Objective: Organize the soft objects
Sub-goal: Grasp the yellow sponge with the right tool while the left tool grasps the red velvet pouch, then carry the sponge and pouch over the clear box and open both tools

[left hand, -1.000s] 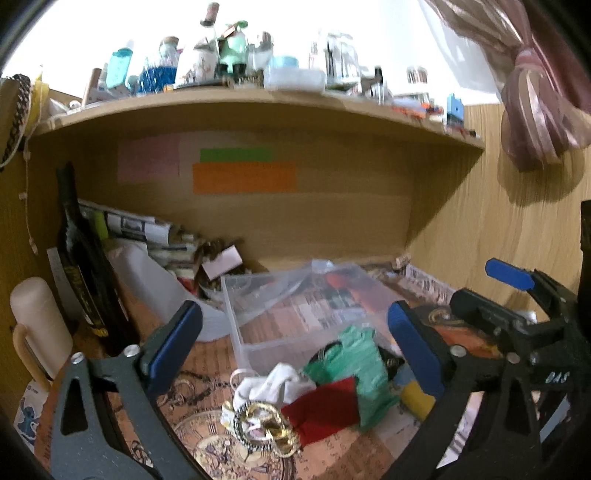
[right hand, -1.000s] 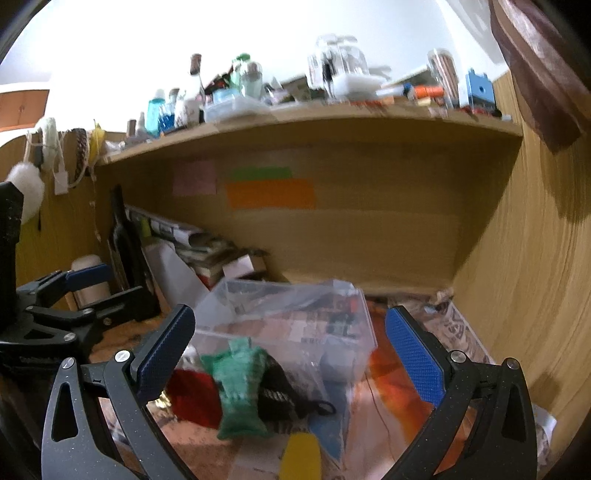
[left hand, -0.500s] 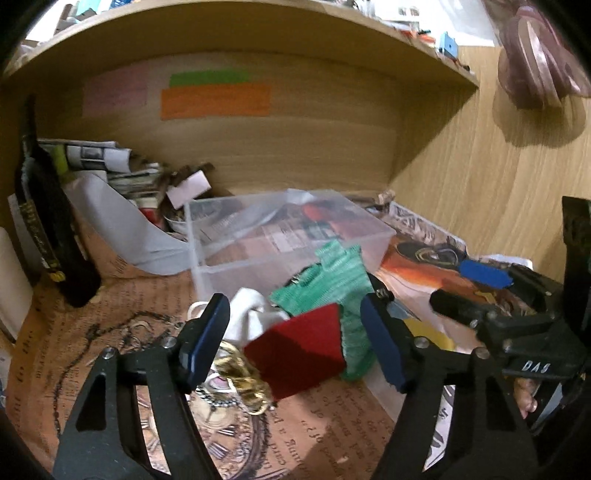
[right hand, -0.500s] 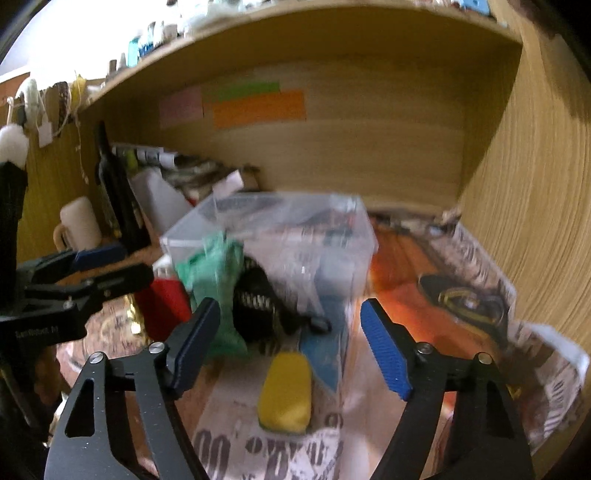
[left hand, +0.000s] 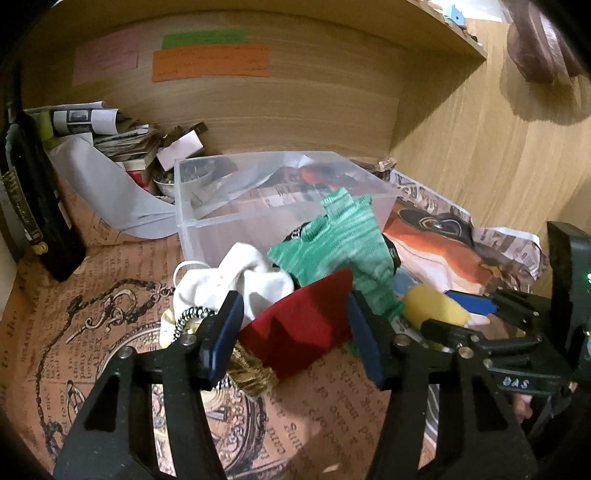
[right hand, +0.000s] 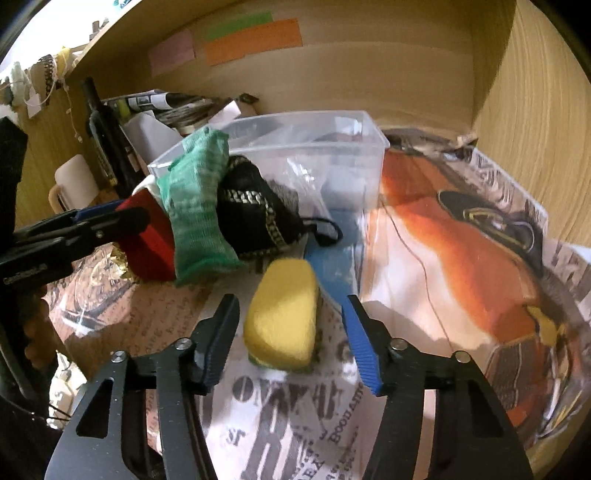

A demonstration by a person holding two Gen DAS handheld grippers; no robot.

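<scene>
Soft, light yellow foam sponge point(right hand: 282, 314) on paper-covered worktop point(right hand: 280, 417), squashy, best pinched mid-body; right tongs point(right hand: 291, 339) wide astride it, left tongs point(left hand: 295, 336) wide astride floppy red felt piece point(left hand: 303, 328).

Dim, warm light on both my feeds, with heavy fisheye bending.

Black vignette rings the corners; the shelf point(left hand: 258, 11) edge bows. My right view smears with motion blur, softening the yellow sponge point(right hand: 282, 314); a hard shadow falls on the right wall.
</scene>
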